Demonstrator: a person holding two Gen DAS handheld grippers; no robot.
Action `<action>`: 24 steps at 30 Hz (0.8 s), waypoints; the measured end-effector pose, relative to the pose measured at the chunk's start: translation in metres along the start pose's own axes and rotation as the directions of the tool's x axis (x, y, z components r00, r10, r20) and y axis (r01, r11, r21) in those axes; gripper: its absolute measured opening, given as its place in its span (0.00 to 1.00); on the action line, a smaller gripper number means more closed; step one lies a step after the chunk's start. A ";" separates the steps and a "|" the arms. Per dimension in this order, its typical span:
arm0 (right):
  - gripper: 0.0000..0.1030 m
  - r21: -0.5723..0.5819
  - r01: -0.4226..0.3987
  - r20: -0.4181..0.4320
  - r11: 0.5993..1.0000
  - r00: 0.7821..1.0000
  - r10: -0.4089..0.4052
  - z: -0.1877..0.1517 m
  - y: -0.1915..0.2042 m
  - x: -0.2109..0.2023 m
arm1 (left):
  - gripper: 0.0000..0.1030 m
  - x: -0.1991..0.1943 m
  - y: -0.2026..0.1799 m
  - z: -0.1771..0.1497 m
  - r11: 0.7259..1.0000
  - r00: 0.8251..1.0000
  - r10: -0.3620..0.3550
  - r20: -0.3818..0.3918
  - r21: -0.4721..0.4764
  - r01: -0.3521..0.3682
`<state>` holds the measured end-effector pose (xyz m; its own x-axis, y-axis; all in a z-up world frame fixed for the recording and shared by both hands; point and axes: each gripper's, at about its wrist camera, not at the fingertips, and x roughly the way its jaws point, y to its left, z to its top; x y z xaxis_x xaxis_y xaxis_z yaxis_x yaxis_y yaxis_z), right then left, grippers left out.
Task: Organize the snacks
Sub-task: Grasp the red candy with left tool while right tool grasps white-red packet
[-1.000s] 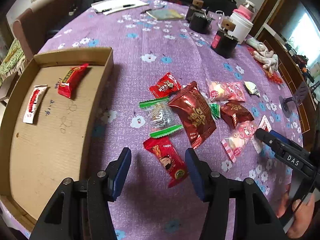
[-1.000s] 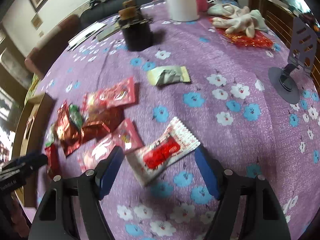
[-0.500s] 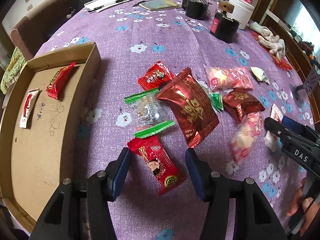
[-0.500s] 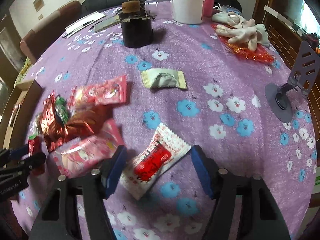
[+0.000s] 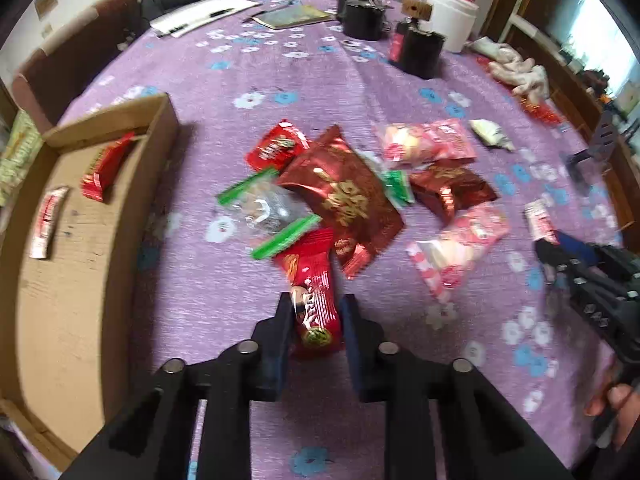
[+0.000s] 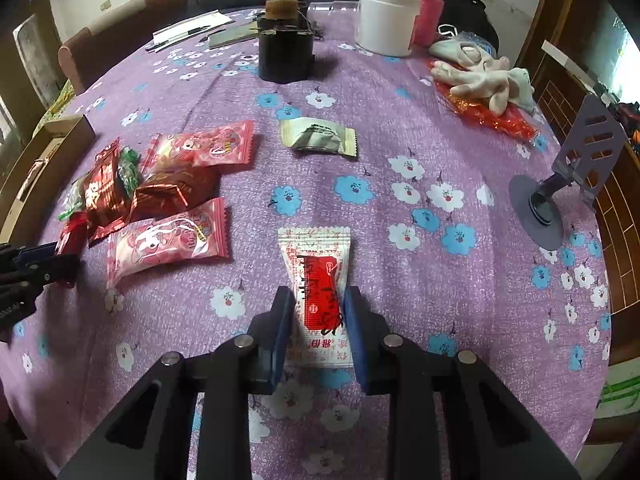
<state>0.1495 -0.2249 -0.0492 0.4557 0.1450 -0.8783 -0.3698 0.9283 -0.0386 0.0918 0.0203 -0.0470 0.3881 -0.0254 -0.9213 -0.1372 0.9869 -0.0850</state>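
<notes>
Item one: our left gripper (image 5: 316,320), its blue pads clamped on a red snack packet (image 5: 314,288) with a cartoon face, gripped at the near end while the far end lies on the purple flowered tablecloth (image 5: 224,304) and touches the pile.

Item two: our right gripper (image 6: 318,316), pads pressed against both sides of a white sachet with a red label (image 6: 320,284); its far end rests on the cloth, apart from the other snacks.

Item three: the pile. We count a large dark red foil bag (image 5: 344,196), a clear packet with green ends (image 5: 268,212) partly under it, a small red packet (image 5: 278,148) behind, a second dark red foil packet (image 5: 448,188), and two pink packets (image 5: 428,142) (image 5: 460,244), one far and one near. A cream-and-grey wrapped sweet (image 6: 318,136) lies alone beyond the pile.

Item four: a cardboard tray (image 5: 160,128) at the left of the table, holding a red bar (image 5: 106,168) and a white-and-red sachet (image 5: 48,220), side by side and apart.

Item five, sundries at the far edge: two dark jars with cork stoppers (image 6: 284,52), a white tub (image 6: 386,20), a pink flask (image 6: 428,8), pale gloves (image 6: 484,80) on red tinsel-like material, papers with a pen (image 5: 196,14), and a grey stand (image 6: 560,184) to the right.
</notes>
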 end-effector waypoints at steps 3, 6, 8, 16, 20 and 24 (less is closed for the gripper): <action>0.24 -0.004 -0.002 0.007 1.000 1.000 0.002 -0.003 0.002 -0.002 | 0.22 -0.002 0.000 -0.004 1.000 1.000 -0.003 0.017 0.007 0.003; 0.24 -0.007 -0.004 0.026 1.000 1.000 0.004 -0.006 0.004 -0.006 | 0.21 -0.005 0.001 -0.009 1.000 1.000 -0.021 0.017 -0.002 0.021; 0.24 -0.002 -0.018 0.032 1.000 0.999 0.018 -0.007 0.003 -0.010 | 0.21 -0.006 0.002 -0.011 1.000 0.999 -0.030 0.016 -0.001 0.030; 0.24 -0.011 -0.043 0.069 0.999 0.997 0.043 -0.014 0.010 -0.030 | 0.21 -0.016 0.003 -0.027 0.999 0.998 -0.036 0.049 0.011 0.036; 0.24 -0.024 -0.064 0.078 0.998 0.995 0.066 -0.018 0.019 -0.037 | 0.21 -0.027 0.003 -0.035 0.999 0.996 -0.028 0.083 0.032 0.026; 0.24 -0.058 -0.078 0.089 0.995 0.993 0.083 -0.018 0.036 -0.045 | 0.22 -0.039 0.005 -0.040 0.999 0.993 -0.029 0.111 0.043 0.025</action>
<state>0.1013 -0.2040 -0.0198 0.4937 0.2518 -0.8324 -0.4504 0.8928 0.0029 0.0397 0.0196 -0.0267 0.4911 -0.0365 -0.8703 -0.0879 0.9920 -0.0912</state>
